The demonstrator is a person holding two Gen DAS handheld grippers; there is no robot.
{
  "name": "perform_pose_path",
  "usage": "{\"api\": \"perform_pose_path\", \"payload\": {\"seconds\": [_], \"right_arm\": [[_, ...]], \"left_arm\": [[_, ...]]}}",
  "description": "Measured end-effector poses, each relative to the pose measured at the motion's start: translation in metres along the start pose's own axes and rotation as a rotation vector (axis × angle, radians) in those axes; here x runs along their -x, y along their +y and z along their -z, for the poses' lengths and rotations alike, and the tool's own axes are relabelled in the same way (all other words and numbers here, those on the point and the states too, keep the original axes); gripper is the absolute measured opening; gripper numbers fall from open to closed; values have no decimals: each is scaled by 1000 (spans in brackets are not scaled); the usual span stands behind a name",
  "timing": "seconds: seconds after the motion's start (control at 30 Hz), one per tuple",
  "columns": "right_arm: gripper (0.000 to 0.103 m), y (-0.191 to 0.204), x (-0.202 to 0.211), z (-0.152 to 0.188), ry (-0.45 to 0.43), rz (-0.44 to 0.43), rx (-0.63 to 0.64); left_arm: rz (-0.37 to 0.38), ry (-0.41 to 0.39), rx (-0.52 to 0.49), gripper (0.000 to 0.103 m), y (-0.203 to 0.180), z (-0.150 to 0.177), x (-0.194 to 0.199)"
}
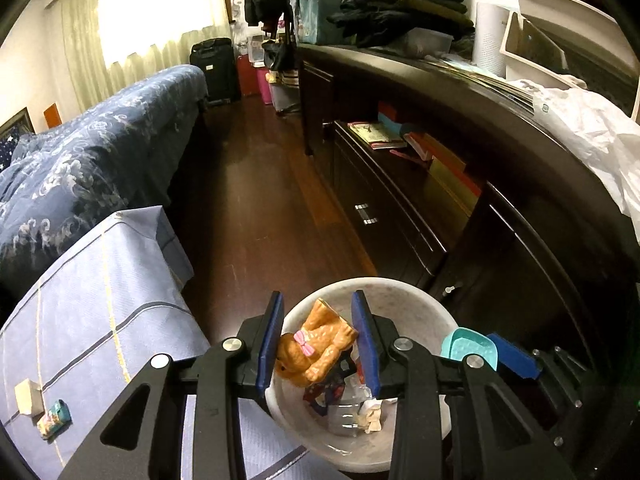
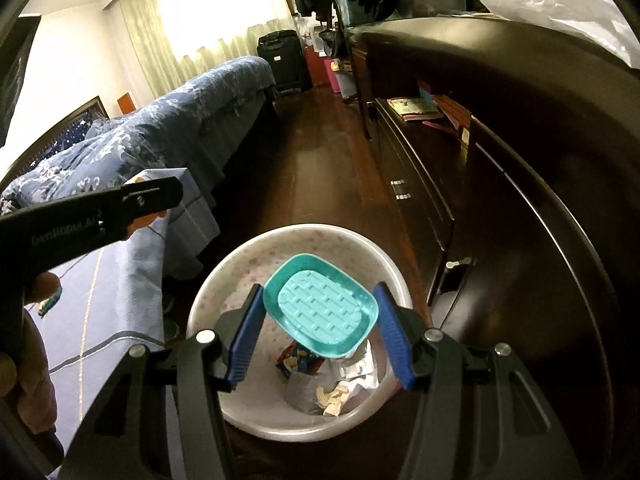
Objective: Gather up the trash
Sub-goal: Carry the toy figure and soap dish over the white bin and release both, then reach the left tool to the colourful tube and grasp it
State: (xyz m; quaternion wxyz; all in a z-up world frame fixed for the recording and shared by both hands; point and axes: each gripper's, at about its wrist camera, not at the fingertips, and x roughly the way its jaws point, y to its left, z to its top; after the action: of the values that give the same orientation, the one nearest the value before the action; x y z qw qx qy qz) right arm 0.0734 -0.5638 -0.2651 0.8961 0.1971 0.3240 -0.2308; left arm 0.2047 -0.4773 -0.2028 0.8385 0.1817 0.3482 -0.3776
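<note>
The left hand-held gripper (image 1: 318, 344) is clenched on an orange teddy-bear figure (image 1: 316, 346) with a pink bow, its blue pads pressing both sides of the toy, which hangs tilted just above the open mouth of a round white waste bin (image 1: 424, 308). The right hand-held gripper (image 2: 320, 320) grasps a teal, rounded-rectangular soap dish (image 2: 322, 306) with a ridged pale insert, held over the same bin. Below both lie crumpled wrappers and paper scraps (image 2: 336, 376) on the bin's bottom.
</note>
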Motion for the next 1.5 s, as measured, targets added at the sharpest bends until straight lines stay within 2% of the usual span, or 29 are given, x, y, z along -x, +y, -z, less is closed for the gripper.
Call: {"api": "perform_pose_path", "payload": {"seconds": [0.07,0.13,0.2,0.27,0.3,0.4,0.67,0.97,1.2,1.37,1.5], "right_arm": [[56,1,-3,-1,4,0,5],[57,3,-6,-1,5,2,11],[59,5,-10,-1,2,22,27],[73,6,-11,-1,-7,45,31],[74,6,-12,-1,-10,53,31],[77,6,-11,0,-1,59,29],[82,21,10,-1,-30,45,56],[85,64,38,4,-53,-43,131],[85,105,51,16,-48,-117,221],[85,126,55,20,-45,-146,264],[85,138,59,21,-45,-172,282]], "left_arm": [[-3,-4,1,39,1,-1,-1],[0,-5,7,50,2,-2,-2],[-1,-12,16,71,4,-3,-2],[-7,-25,23,84,6,-3,-1],[-10,-33,28,91,8,-3,1],[-32,-57,37,98,14,-3,9],[-122,-80,71,99,39,8,31],[-201,-41,197,99,83,45,53],[-346,11,361,99,140,96,67],[-378,31,535,99,190,119,67],[-368,49,586,99,213,122,56]]}}
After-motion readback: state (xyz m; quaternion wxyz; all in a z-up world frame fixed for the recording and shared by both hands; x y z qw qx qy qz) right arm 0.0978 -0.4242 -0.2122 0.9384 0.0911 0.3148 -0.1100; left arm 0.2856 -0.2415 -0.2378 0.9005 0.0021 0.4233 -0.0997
